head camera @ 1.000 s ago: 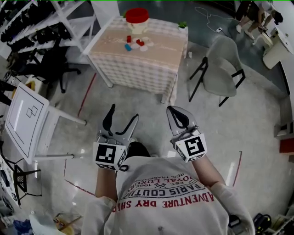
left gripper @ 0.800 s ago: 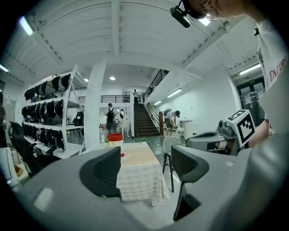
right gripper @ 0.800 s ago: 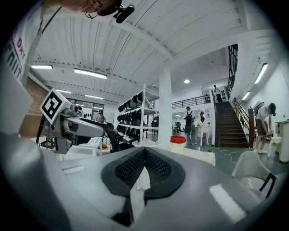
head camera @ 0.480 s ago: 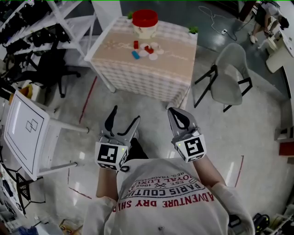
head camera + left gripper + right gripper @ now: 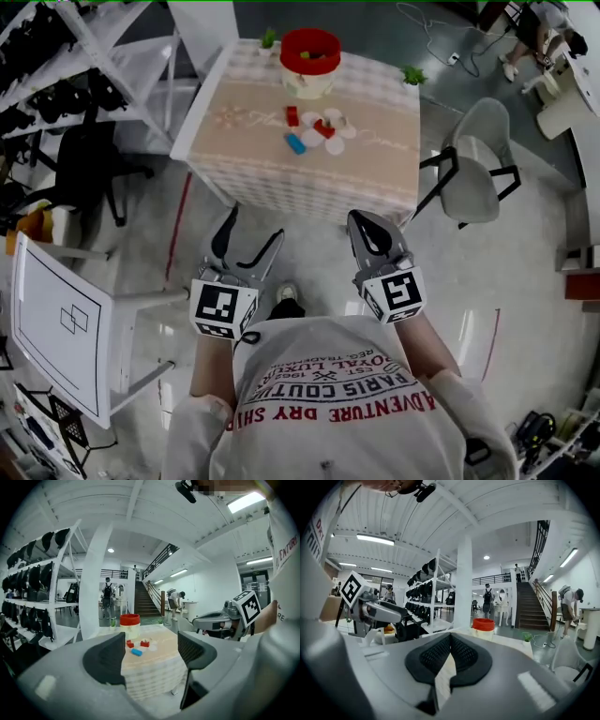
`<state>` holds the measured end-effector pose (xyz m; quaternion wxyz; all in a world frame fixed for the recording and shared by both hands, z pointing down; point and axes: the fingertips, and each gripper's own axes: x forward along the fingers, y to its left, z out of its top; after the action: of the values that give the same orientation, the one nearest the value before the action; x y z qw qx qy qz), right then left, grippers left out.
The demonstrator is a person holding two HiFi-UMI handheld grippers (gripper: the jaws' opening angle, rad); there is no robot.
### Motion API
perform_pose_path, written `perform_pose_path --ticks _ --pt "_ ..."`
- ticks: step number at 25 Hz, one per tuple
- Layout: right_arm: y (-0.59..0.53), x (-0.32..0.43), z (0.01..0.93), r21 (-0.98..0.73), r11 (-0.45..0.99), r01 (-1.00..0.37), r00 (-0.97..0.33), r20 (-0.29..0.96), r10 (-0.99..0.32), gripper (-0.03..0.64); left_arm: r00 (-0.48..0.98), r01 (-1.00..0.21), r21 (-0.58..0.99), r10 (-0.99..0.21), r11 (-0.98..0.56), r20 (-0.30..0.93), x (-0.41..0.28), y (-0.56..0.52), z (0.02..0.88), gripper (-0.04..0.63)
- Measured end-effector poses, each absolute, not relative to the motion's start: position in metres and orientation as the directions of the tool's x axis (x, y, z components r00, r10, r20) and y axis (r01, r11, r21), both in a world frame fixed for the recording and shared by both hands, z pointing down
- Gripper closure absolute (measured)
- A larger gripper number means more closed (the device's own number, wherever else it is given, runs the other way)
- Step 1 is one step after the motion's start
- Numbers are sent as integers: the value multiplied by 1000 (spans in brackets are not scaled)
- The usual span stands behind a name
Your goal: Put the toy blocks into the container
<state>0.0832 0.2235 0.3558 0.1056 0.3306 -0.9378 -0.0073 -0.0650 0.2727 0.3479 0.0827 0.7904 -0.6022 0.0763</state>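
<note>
Small red, blue and white plastic toy blocks (image 5: 317, 129) clustered mid-table (image 5: 246, 141). Red-rimmed cream container (image 5: 310, 66) upright near them, apart.

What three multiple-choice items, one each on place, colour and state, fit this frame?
1. Where do the toy blocks lie?
A. on the floor
B. on the table, on the person's side of the container
C. on the grey chair

2. What colour is the container's rim?
A. blue
B. green
C. red

3. How do the left gripper's jaws stand?
A. apart, holding nothing
B. shut on one of the toy blocks
C. shut on the container

Answers:
1 B: the head view shows them grouped on the tablecloth, nearer the person than the container.
2 C: the rim is red in every view.
3 A: the left gripper view shows a wide gap, with only the far table seen through it.
</note>
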Motion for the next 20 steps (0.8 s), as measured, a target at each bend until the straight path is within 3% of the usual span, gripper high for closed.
perform_pose_path --ticks 11,20 --pt "139 31 377 83 727 -681 -697 232 -679 617 379 -925 83 -877 -372 294 -102 180 395 245" --pt "46 25 405 51 726 -686 -690 273 -671 617 437 -883 21 -807 -468 398 -93 86 437 245"
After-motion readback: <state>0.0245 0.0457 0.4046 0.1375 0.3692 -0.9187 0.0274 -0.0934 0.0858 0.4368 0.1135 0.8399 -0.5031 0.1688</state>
